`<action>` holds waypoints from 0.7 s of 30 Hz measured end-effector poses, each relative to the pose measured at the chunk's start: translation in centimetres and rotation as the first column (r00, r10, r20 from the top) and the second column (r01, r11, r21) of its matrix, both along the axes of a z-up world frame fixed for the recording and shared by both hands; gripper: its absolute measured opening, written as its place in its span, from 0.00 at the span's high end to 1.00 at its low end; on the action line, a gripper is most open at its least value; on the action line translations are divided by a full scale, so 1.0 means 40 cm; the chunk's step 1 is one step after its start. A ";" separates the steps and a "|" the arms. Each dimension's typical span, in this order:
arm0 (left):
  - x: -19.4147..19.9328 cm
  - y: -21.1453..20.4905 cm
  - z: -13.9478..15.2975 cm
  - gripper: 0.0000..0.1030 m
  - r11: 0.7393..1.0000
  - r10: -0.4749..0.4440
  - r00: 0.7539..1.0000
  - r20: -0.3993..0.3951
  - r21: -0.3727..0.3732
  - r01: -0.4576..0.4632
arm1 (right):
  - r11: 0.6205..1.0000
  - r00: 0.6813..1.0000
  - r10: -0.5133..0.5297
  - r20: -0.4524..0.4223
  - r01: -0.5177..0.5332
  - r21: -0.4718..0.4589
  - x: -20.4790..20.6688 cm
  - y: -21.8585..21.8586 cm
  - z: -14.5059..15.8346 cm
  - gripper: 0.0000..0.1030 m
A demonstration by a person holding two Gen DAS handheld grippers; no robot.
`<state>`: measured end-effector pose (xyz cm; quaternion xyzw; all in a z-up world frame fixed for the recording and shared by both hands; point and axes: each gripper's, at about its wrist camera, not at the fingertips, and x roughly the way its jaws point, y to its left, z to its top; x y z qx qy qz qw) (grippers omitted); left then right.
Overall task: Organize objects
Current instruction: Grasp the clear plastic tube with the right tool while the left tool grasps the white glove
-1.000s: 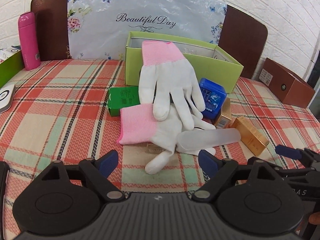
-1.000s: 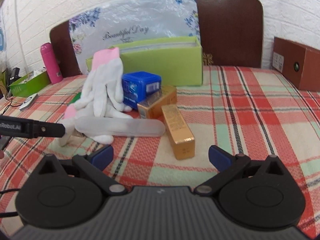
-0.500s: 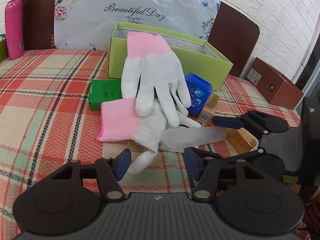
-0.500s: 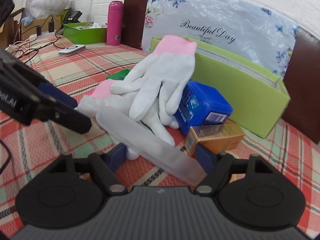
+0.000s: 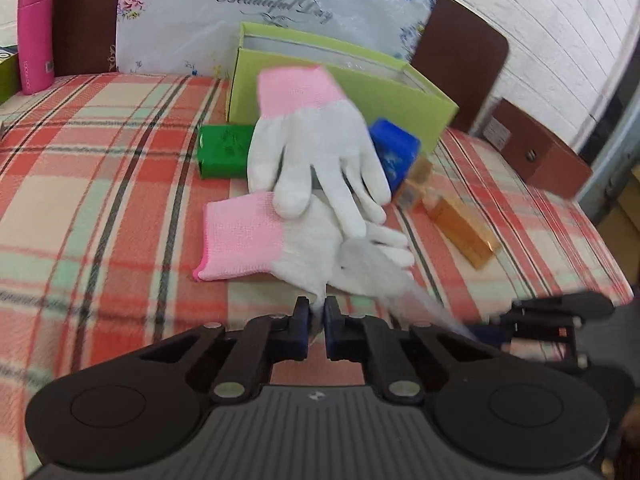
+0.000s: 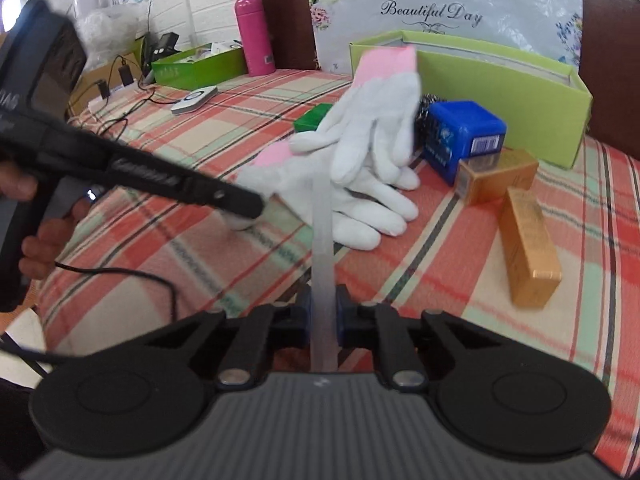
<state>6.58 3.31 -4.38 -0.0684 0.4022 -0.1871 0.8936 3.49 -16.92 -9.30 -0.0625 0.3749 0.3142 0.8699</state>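
Note:
Two white gloves with pink cuffs lie in a pile on the plaid cloth. My left gripper [image 5: 316,318] is shut on a fingertip of the lower glove [image 5: 280,236]. The upper glove [image 5: 316,148] leans over the pile and against the open green box [image 5: 348,84]. My right gripper [image 6: 323,312] is shut on the near end of a frosted translucent case [image 6: 322,240], which points toward the gloves [image 6: 372,148]. The left gripper shows in the right wrist view [image 6: 256,210] at the glove's fingertip.
A blue box [image 6: 464,136], two gold boxes [image 6: 528,240] [image 6: 496,176] and a small green box [image 5: 224,150] lie around the gloves. A pink bottle [image 5: 36,34] stands at the back left. A brown box [image 5: 540,152] sits far right.
Both grippers have closed: the left on the lower glove's fingertip, the right on the end of the frosted case. The case has swung to point along the right gripper.

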 end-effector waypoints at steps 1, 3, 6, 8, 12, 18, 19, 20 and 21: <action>-0.021 0.010 0.001 0.93 1.000 -0.011 1.000 -0.005 0.014 0.011 | 1.000 1.000 -0.004 -0.015 0.004 0.019 -0.012 -0.009 0.001 0.89; -0.053 0.034 -0.004 0.93 0.999 -0.012 1.000 -0.016 0.047 0.013 | 0.999 0.999 -0.004 -0.039 0.006 0.042 -0.026 -0.025 0.000 0.87; -0.057 0.045 -0.003 0.77 0.997 0.019 1.000 0.004 0.073 -0.019 | 0.999 0.999 -0.013 -0.029 0.014 0.044 -0.035 -0.030 0.004 0.76; -0.046 0.032 0.001 0.35 0.994 0.048 0.998 0.039 0.100 -0.052 | 0.999 1.000 -0.021 -0.014 0.022 0.037 -0.032 -0.025 0.006 0.67; -0.025 -0.007 0.009 0.23 0.984 0.066 0.990 0.122 0.154 -0.085 | 0.999 0.999 -0.045 0.017 0.044 0.022 -0.034 -0.011 0.004 0.61; 0.014 -0.053 -0.010 0.41 0.989 -0.022 0.994 0.103 0.147 0.006 | 0.998 0.998 -0.060 0.014 0.059 0.034 -0.029 -0.007 -0.004 0.61; 0.021 -0.057 -0.016 0.69 0.991 -0.039 0.996 0.078 0.135 0.028 | 0.997 0.998 -0.063 0.019 0.062 0.034 -0.029 -0.008 -0.003 0.61; 0.027 -0.058 -0.025 0.82 0.992 -0.047 0.998 0.044 0.117 0.041 | 0.997 0.998 -0.064 0.023 0.064 0.034 -0.028 -0.008 -0.002 0.61; 0.028 -0.056 -0.030 0.82 0.993 -0.046 0.998 0.038 0.107 0.042 | 0.997 0.998 -0.065 0.026 0.064 0.034 -0.027 -0.009 -0.001 0.61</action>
